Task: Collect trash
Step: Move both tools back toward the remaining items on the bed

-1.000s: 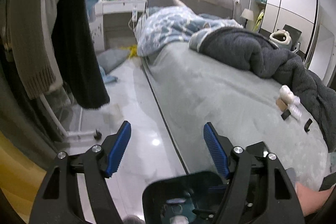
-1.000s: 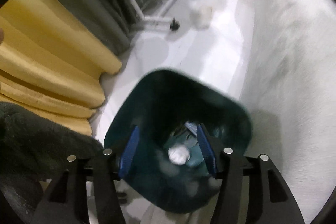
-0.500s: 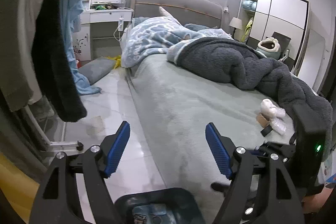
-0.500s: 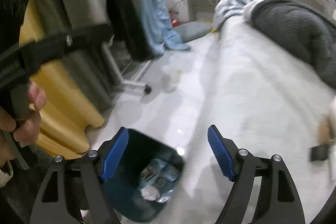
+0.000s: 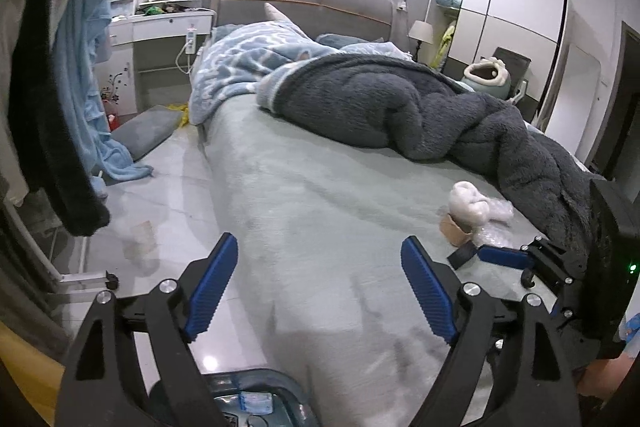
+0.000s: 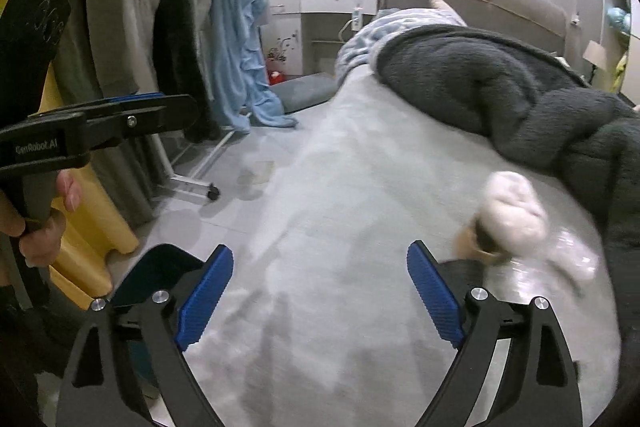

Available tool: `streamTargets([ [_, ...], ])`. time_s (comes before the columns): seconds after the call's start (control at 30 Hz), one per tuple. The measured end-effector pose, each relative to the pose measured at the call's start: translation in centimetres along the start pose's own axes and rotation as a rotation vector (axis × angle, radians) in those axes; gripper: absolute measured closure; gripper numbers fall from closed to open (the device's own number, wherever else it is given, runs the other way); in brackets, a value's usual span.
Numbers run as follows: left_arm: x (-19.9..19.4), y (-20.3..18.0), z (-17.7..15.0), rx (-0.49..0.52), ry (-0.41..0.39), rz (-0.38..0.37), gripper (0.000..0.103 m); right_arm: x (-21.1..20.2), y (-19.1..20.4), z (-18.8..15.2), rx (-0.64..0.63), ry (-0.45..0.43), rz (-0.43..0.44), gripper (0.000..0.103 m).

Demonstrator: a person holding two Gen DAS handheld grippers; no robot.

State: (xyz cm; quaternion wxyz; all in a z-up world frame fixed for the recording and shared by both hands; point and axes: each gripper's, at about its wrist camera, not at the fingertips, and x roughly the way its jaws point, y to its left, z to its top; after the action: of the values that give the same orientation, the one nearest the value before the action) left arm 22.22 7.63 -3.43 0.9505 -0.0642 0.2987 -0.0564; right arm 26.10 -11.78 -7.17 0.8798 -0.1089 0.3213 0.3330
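Two grippers, my left gripper and right gripper, have just spread wide, both empty. On the grey-green bed, near the dark fleece blanket, lies a soft white crumpled wad beside crinkly clear plastic wrap: light, squashable trash, best pinched across the middle.

Bed, grey-green cover: dark fleece blanket at 1 o'clock, trash pile at 3 o'clock, blue patterned quilt at 11.
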Motion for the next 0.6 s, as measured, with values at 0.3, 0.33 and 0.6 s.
streamTargets([
  [0.3, 2.7, -3.9, -0.8, 0.028, 0.050, -0.028, 0.016, -2.5, -5.7, -2.3, 0.071, -0.017, -0.087, 0.011],
  [0.33, 2.9, -4.1, -0.9, 0.025, 0.056, -0.031, 0.016, -2.7, -6.3, -2.5, 0.077, -0.018, -0.098, 0.011],
  [0.6, 4.9, -6.1, -1.2, -0.011, 0.099, -0.058, 0.016, -3.7, -10.2, -4.8, 0.119, 0.009, -0.150, 0.009],
])
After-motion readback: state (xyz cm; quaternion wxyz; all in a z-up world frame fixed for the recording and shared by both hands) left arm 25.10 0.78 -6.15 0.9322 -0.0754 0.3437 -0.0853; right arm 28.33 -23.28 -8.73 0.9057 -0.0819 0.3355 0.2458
